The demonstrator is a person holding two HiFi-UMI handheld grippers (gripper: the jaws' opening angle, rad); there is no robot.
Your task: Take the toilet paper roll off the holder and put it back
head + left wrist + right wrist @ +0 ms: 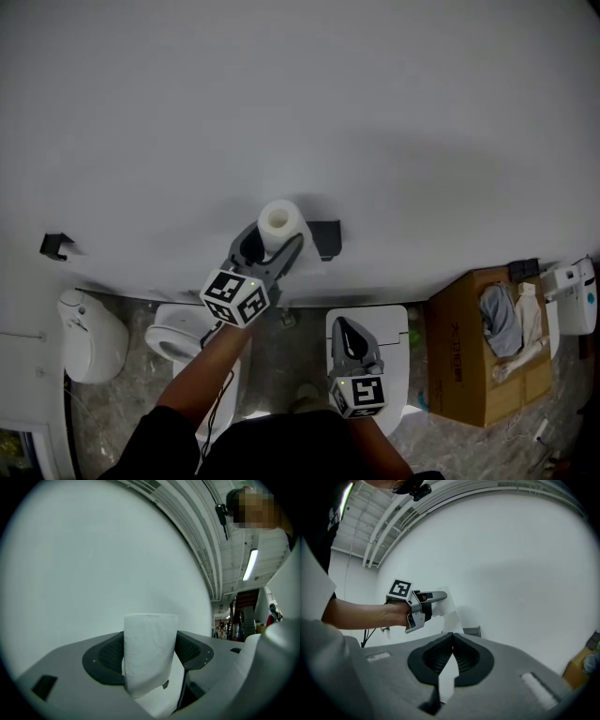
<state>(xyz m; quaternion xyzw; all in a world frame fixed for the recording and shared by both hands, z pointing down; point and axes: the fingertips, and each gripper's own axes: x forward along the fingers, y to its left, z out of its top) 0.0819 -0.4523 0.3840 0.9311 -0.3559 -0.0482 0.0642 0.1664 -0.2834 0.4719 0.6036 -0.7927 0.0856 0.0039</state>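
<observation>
Right gripper [340, 325] closed, empty; left gripper [277, 241] clamping toilet paper roll [279, 221], seemingly beside holder [326, 240]

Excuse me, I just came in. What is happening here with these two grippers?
A person holds a gripper in each hand, facing a white wall. The left gripper is closed on the toilet paper roll, close beside the dark holder on the wall; whether the roll sits on it is unclear. The right gripper is shut and empty, held lower down.
</observation>
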